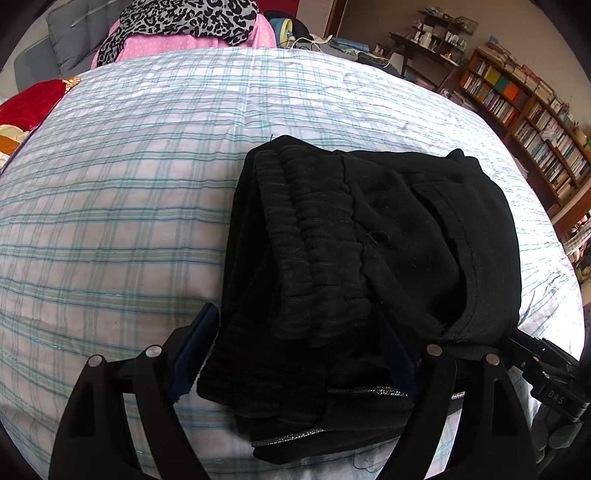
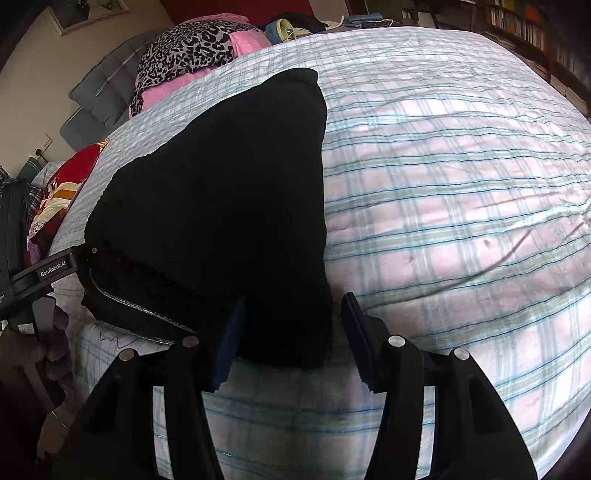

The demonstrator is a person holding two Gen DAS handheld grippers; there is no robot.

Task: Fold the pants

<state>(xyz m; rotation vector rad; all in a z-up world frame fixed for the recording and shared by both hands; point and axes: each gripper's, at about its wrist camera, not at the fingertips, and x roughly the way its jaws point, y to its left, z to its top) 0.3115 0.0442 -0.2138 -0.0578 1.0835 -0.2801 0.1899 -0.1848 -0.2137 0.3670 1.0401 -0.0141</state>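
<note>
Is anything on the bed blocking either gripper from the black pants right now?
Nothing visible does. The black pants lie folded on the plaid bedspread, and both the left gripper and right gripper already straddle their near edge with jaws apart. The pillows sit far back.

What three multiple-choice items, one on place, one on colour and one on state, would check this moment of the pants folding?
1. Where do the pants lie?
A. on the checked bedspread
B. on a bookshelf
C. on the floor

2. What colour are the pants?
A. red
B. black
C. pink

3. How does the left gripper stand?
A. jaws spread, the folded bundle between them
B. clamped shut on bare bedspread
C. out of sight

Answers:
1 A, since checked cloth surrounds the bundle in both wrist views.
2 B, since the cloth is dark throughout, with a ribbed waistband on top.
3 A, since both fingers flank the bundle's near end, with a gap at the left pad.
</note>
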